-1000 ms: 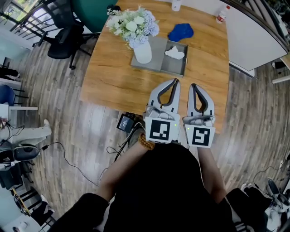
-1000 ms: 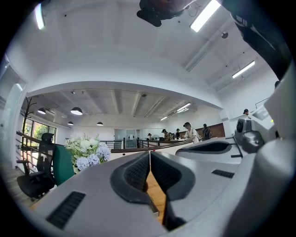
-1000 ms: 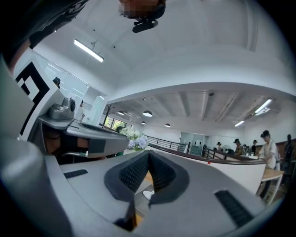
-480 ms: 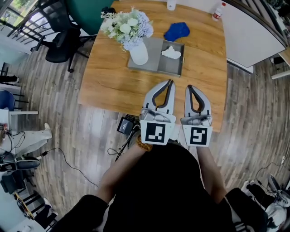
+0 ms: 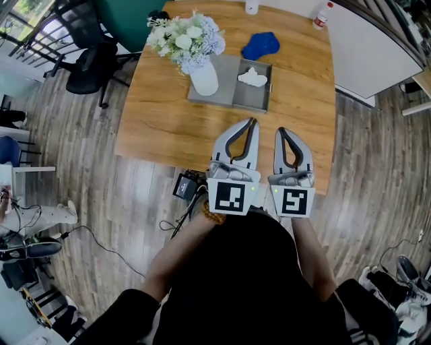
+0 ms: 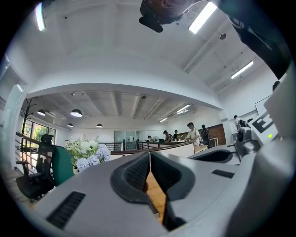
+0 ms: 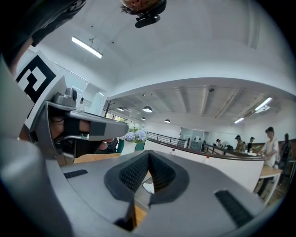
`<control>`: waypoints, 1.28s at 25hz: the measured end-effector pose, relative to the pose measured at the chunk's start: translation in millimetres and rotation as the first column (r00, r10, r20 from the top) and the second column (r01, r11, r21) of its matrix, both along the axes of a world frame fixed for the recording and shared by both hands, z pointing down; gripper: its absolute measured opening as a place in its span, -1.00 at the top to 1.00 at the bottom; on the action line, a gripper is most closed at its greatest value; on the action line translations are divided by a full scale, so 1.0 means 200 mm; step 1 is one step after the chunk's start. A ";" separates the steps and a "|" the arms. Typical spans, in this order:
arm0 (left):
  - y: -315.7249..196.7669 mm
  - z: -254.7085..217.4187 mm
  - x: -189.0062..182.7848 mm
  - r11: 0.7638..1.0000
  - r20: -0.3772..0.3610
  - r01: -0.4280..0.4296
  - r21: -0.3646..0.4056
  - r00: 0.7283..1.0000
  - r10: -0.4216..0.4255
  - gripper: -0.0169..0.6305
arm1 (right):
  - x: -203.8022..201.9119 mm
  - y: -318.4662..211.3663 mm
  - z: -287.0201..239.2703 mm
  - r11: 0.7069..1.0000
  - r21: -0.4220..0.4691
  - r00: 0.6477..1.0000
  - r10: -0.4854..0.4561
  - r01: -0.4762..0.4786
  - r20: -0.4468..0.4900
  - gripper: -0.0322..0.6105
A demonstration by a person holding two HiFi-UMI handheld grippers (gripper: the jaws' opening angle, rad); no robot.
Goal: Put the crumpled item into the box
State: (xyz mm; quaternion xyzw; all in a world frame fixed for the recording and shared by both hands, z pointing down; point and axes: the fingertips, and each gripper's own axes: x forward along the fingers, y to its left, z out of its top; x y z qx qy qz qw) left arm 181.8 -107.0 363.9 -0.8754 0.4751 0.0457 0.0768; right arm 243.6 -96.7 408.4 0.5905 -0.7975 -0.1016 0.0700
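A grey box (image 5: 258, 103) stands on the far half of the wooden table (image 5: 168, 114), and a white crumpled item (image 5: 252, 77) lies inside it. Just beyond the box, a blue crumpled cloth (image 5: 261, 45) rests on the table. My left gripper (image 5: 253, 120) and right gripper (image 5: 281, 129) hover side by side over the table's near edge, well short of the box. Both are shut with nothing between the jaws. The left gripper view shows the left gripper (image 6: 150, 153) with its pads pressed together, and the right gripper view shows the same for the right gripper (image 7: 149, 153).
A white vase of flowers (image 5: 192, 47) stands on a grey mat (image 5: 215, 94) left of the box. Two small bottles (image 5: 322, 15) are at the table's far edge. A black office chair (image 5: 91, 64) is on the left, and cables and a power block (image 5: 185, 185) lie on the floor.
The head view has shifted slightly, so the table sits a little higher and further left in the picture. Both grippers stay shut, side by side, at the table's near edge.
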 end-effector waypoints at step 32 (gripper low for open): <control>0.00 0.10 -0.06 0.998 -0.028 0.009 -0.063 1.000 -0.010 0.87 | -0.08 0.03 0.10 0.998 -0.068 0.999 -0.021 0.018 -0.038 0.89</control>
